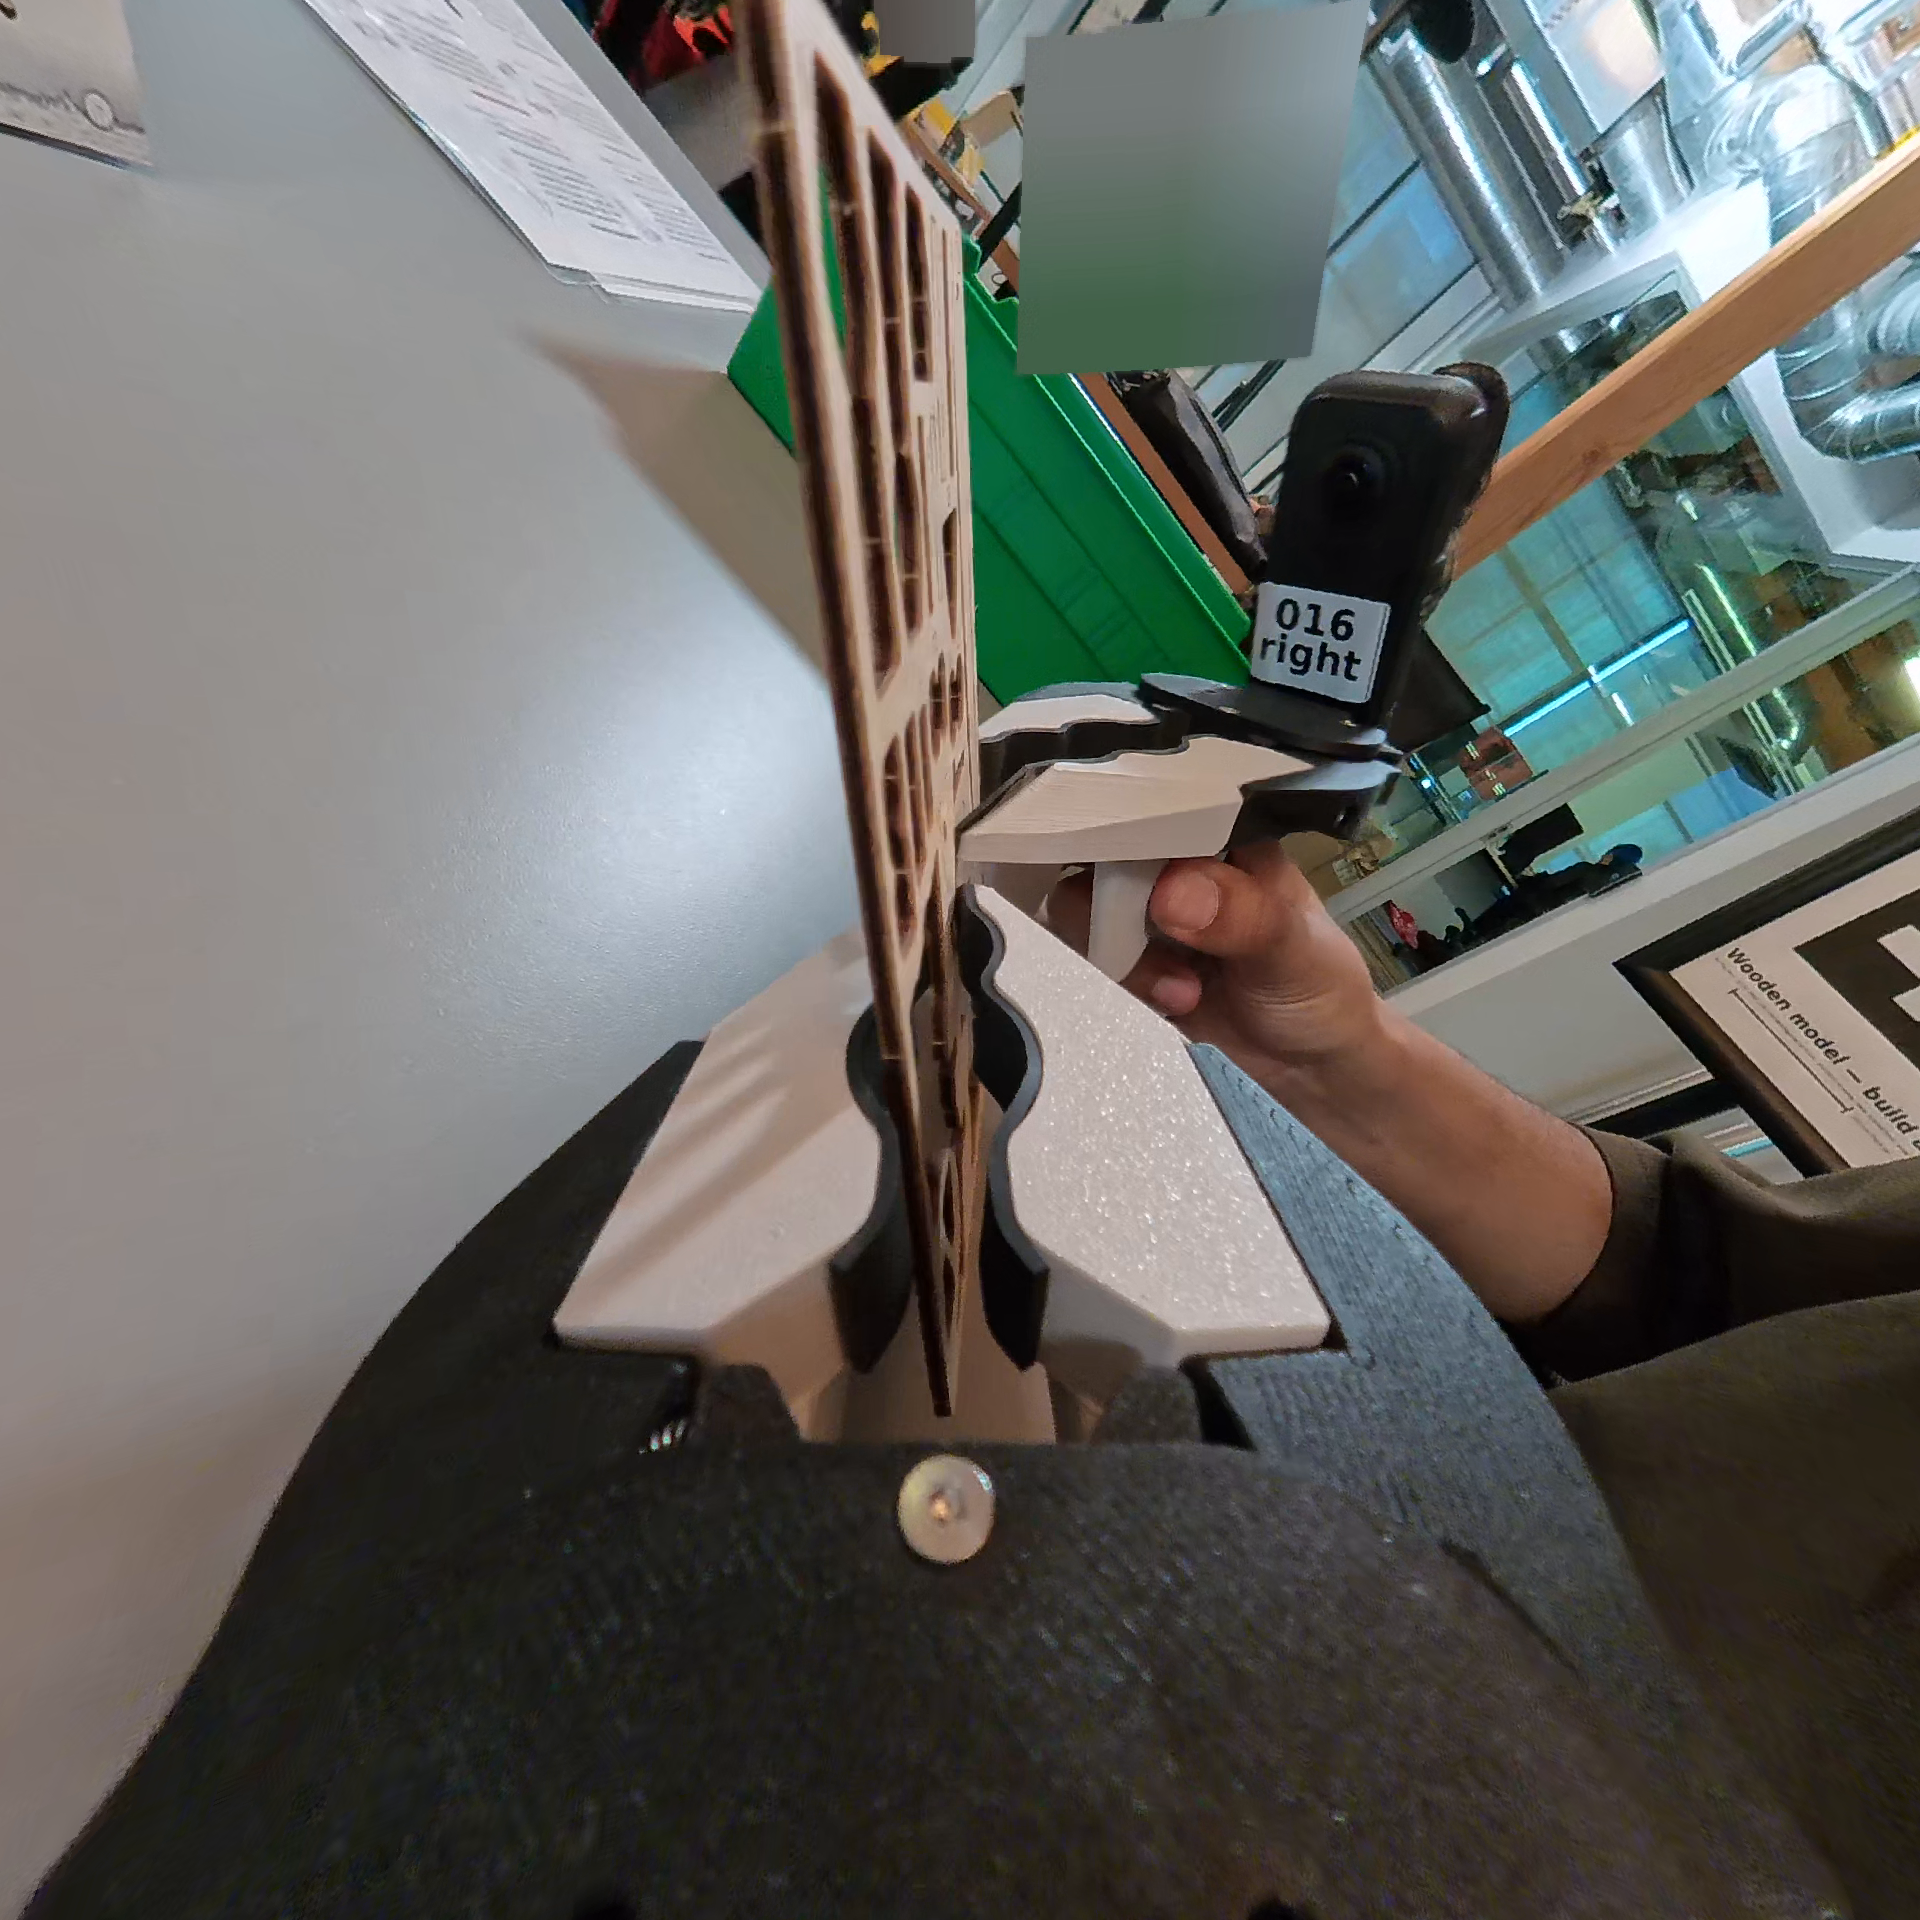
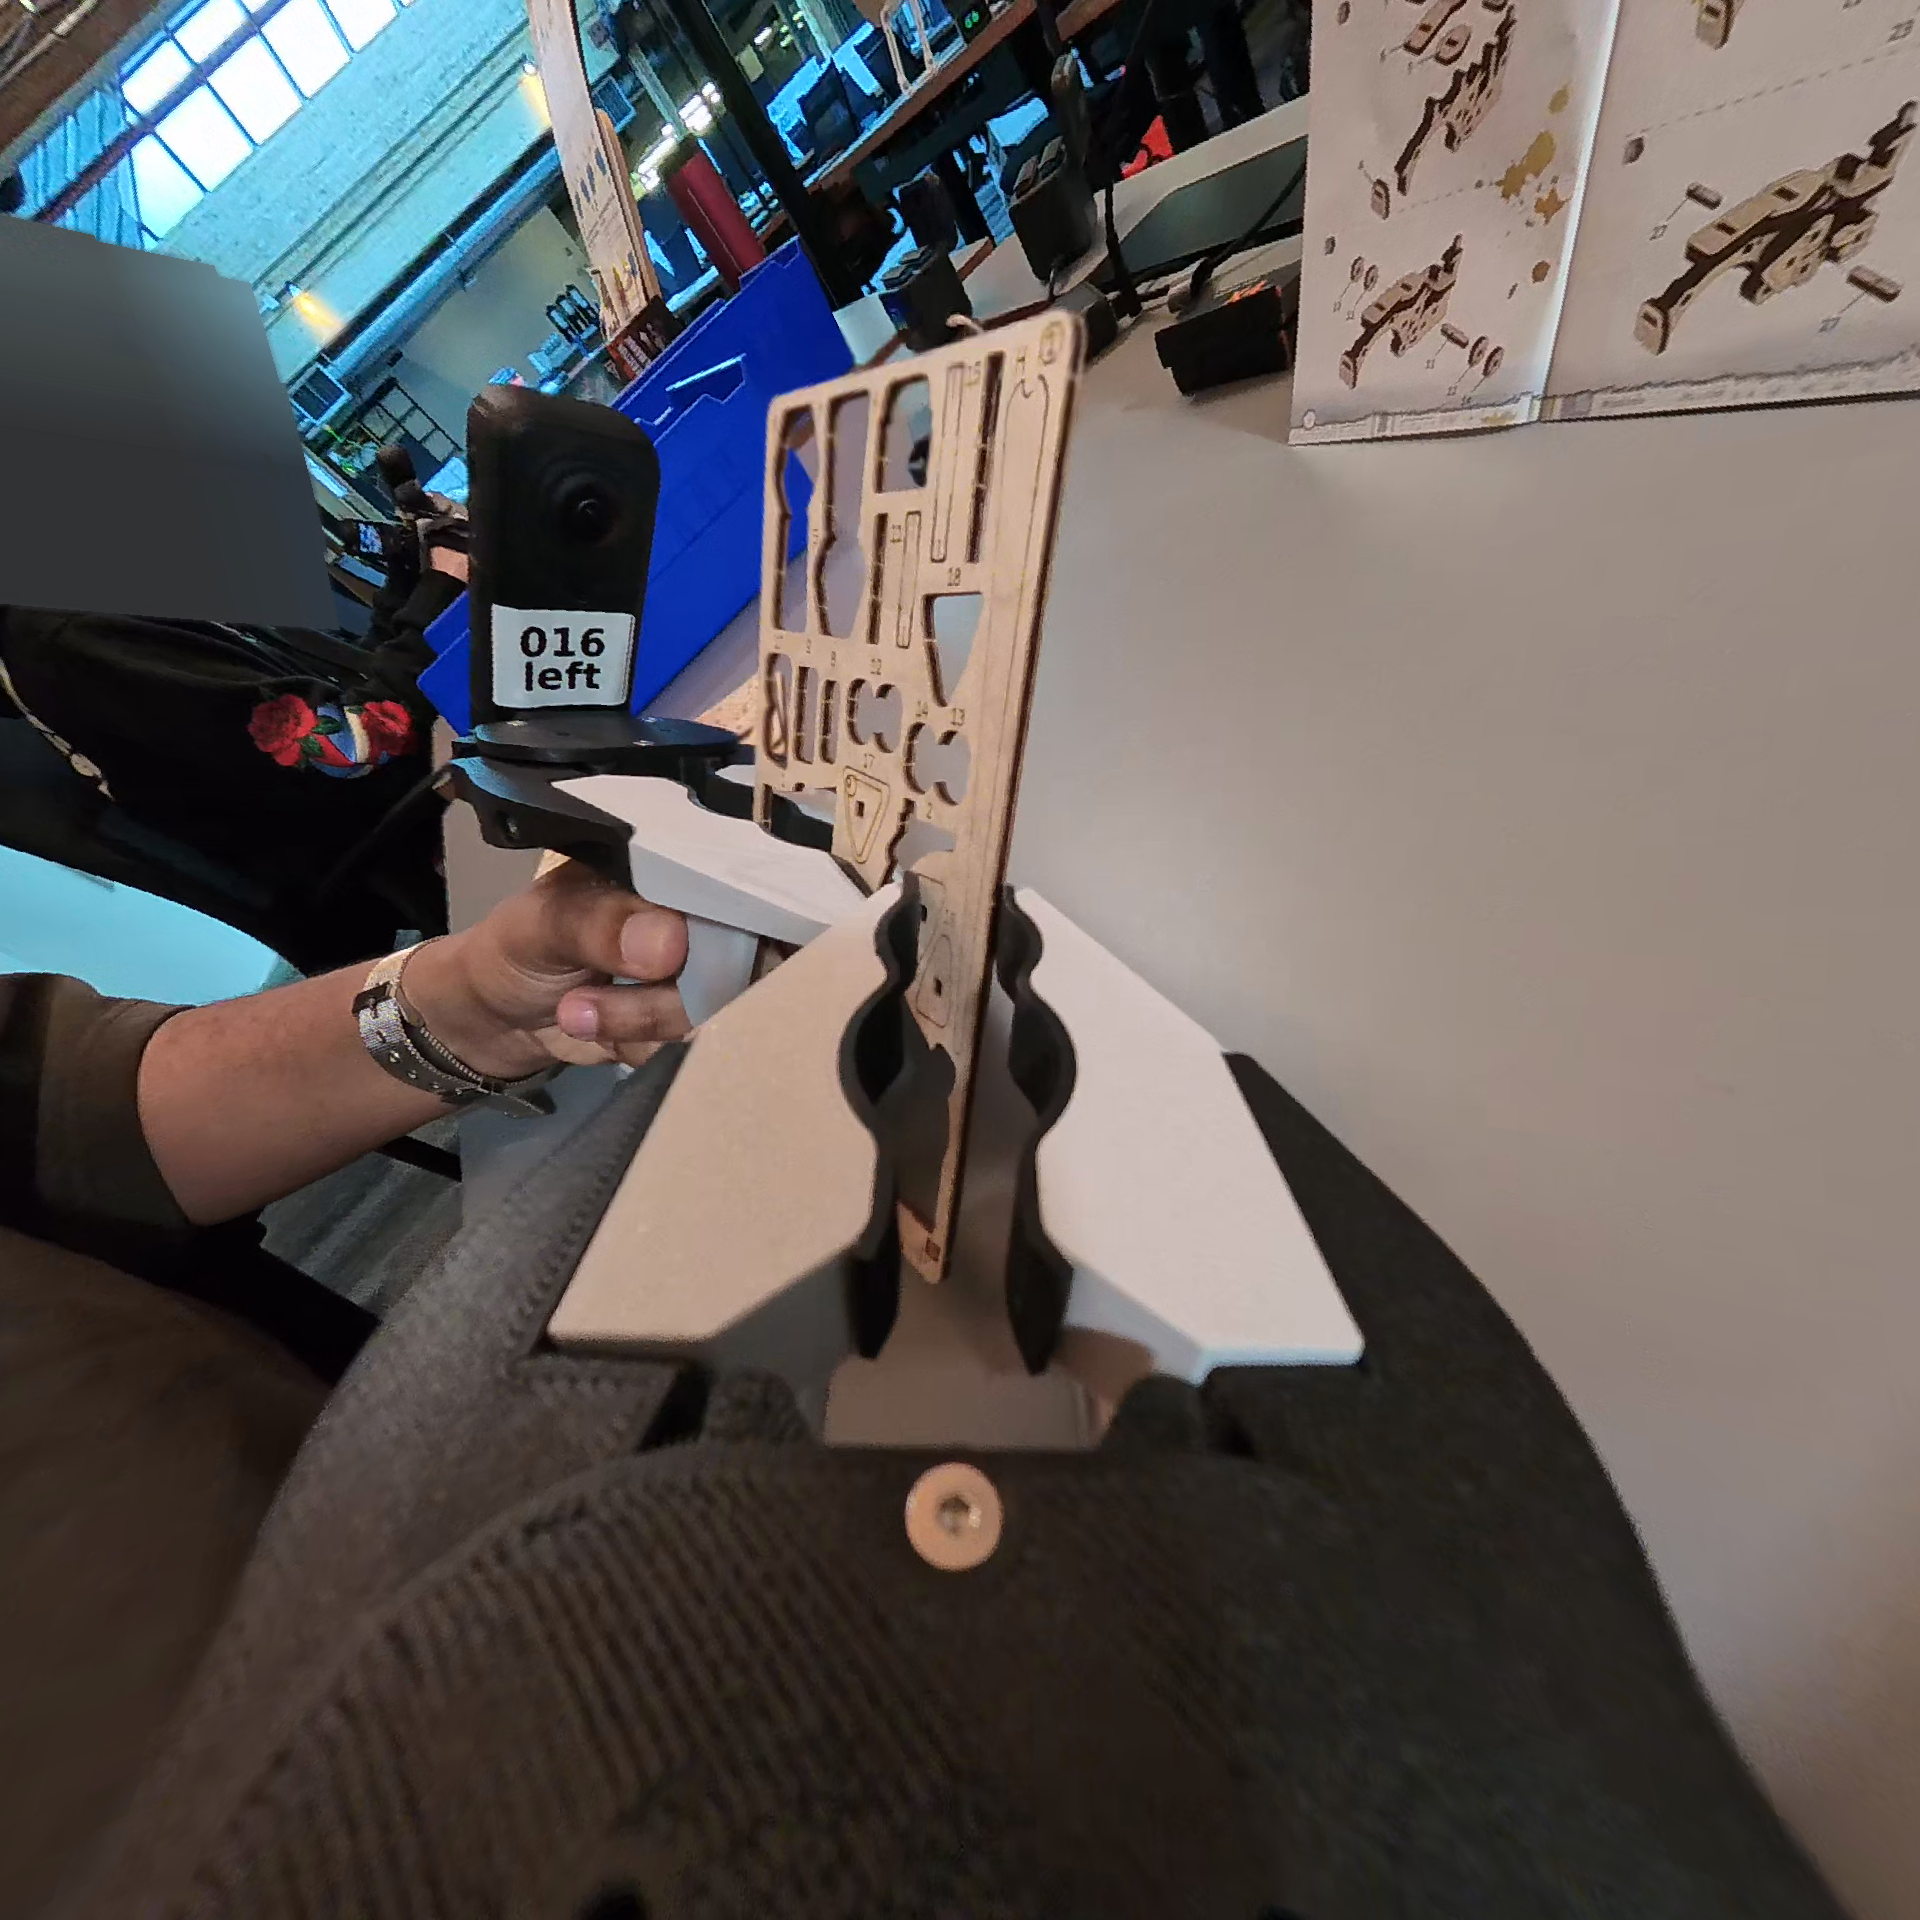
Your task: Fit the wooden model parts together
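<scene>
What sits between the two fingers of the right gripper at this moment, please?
The wooden parts sheet stands edge-on between the right gripper fingers, seen in the right wrist view; the left gripper flanks it too.

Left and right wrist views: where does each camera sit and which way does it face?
Left wrist view: on the left gripper, looking along its jaws at the wooden sheet they clamp; the right gripper and the hand holding it face it.
Right wrist view: on the right gripper, facing the same sheet; the left gripper, its hand and a wristband opposite.
Shared: sheet, both grippers, grey table.
</scene>
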A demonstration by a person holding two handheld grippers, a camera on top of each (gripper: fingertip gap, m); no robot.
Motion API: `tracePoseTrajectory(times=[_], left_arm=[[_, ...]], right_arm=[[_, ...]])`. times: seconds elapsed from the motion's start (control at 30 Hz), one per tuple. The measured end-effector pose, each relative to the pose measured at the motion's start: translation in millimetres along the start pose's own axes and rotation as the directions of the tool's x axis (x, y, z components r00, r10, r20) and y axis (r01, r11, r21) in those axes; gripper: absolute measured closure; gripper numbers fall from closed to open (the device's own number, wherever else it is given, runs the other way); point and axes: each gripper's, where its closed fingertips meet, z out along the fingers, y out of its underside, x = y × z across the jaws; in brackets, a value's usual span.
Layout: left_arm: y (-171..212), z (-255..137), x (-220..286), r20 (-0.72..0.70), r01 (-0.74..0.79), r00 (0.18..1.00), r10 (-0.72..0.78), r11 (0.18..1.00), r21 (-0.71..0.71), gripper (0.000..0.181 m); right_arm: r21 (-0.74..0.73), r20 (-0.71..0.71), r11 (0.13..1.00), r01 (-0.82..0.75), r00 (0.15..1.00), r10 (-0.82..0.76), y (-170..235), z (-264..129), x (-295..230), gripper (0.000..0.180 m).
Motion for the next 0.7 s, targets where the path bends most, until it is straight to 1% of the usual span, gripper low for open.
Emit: tracePoseTrajectory(times=[0.17,0.37,0.5,0.6,0.7], left_arm=[[-0.8,-0.7,5.5,-0.042,-0.004,0.999,0.004,1.0,0.004,0.181],[-3.5,-3.7,11.2,-0.088,-0.006,0.996,0.008,1.0,0.024,0.181],[-4.0,-4.8,14.7,-0.108,-0.016,0.994,0.02,0.999,0.029,0.181],[-4.7,-5.9,17.0,-0.129,-0.016,0.991,0.02,0.999,0.034,0.181],[-5.6,-7.3,18.7,-0.148,-0.009,0.989,0.014,0.999,0.04,0.181]], right_arm=[[0.017,0.1,0.997,-0.072,0.993,0.069,-3.1,-3.2,-4.6,0.166],[0.033,0.152,0.995,-0.09,0.985,0.084,-5.4,-6.3,-9.5,0.169],[0.01,0.253,0.987,-0.16,0.955,0.153,-3.8,-9.0,-16.5,0.167],[0.012,0.259,0.987,-0.16,0.954,0.152,-3.8,-9.5,-17.5,0.172],[0.009,0.263,0.989,-0.15,0.954,0.142,-3.1,-8.3,-20.1,0.172]])
